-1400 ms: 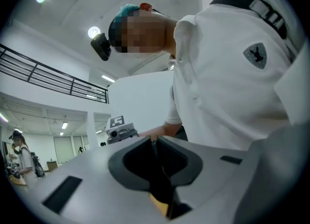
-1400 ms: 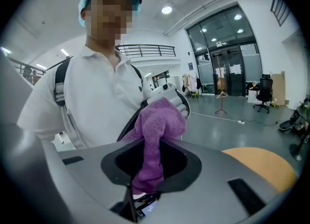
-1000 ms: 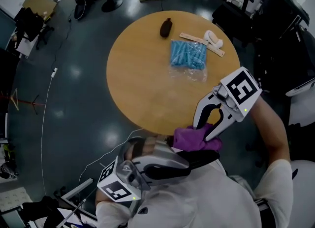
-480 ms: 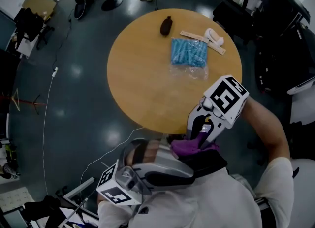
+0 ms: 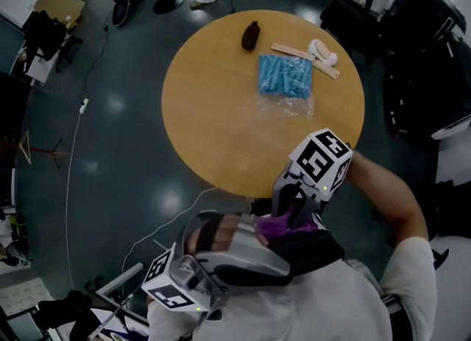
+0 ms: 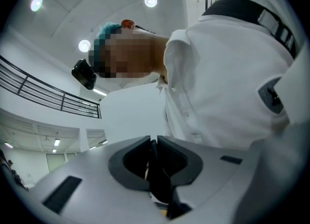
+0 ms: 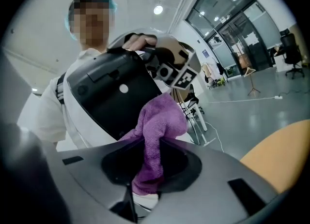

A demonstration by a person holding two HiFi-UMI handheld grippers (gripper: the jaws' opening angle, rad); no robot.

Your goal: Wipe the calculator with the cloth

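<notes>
Cloth (image 7: 160, 121), soft and limp, sits bunched and pinched in my right gripper (image 7: 152, 145), free fold right against the calculator (image 7: 109, 90), likely a light, stiff, slick slab, clamped by its thin edge in my left gripper (image 6: 154, 143), off the table (image 5: 221, 111).

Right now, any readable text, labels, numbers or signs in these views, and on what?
No readable text anywhere.
Marker cube: black-and-white square pattern only, no letters.
Calculator: dark back face, no print legible.
Wooden strip on table: any marks too small to read.
</notes>
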